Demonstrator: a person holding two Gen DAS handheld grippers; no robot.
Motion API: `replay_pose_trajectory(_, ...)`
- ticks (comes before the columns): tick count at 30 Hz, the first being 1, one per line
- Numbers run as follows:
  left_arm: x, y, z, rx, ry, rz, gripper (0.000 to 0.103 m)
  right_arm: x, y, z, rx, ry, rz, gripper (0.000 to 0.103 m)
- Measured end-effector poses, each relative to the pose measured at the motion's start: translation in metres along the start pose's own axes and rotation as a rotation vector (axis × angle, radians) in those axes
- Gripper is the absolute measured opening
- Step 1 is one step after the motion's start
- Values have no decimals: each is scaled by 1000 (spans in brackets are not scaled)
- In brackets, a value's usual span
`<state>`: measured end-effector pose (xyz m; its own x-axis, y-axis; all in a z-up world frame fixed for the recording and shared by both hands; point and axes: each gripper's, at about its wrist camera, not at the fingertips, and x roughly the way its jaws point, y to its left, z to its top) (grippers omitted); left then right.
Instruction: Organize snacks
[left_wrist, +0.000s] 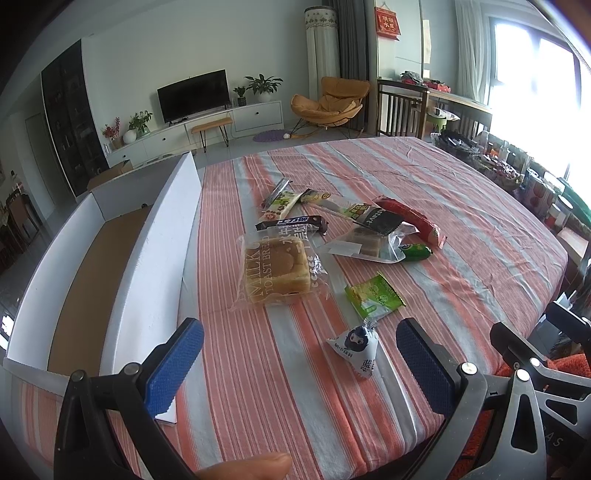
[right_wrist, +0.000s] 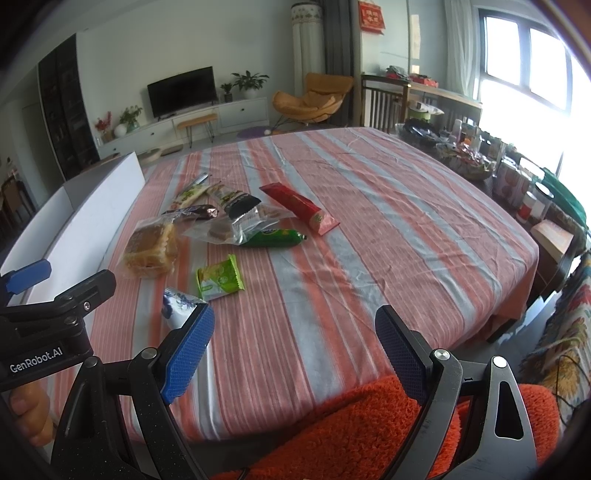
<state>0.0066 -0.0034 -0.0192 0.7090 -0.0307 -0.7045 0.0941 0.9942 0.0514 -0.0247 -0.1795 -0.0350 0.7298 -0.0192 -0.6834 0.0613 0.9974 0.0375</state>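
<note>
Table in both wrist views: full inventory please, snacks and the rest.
toast bread pack: 1, clear wrap, beside box
red packet: 1, far right of pile
green sausage: 1, below red packet
green sachet: 1, near side
blue-white pouch: 1, nearest
dark bar: 1, behind bread
box: 1, white, left edge
tablecloth: 1, red-grey stripes
left gripper: open
right gripper: open

Both wrist cams sit low at the near edge of the desk (left_wrist: 424, 177), facing the far TV wall. Left cam sits nearer the white box (left_wrist: 155, 258). Both share the snack pile (right_wrist: 221, 225).
</note>
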Motion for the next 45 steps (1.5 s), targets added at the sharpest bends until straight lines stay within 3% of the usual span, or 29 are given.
replay_pose_trajectory(45, 7, 6, -1, -22, 47, -18, 103, 8, 0, -6, 5, 38, 16, 91)
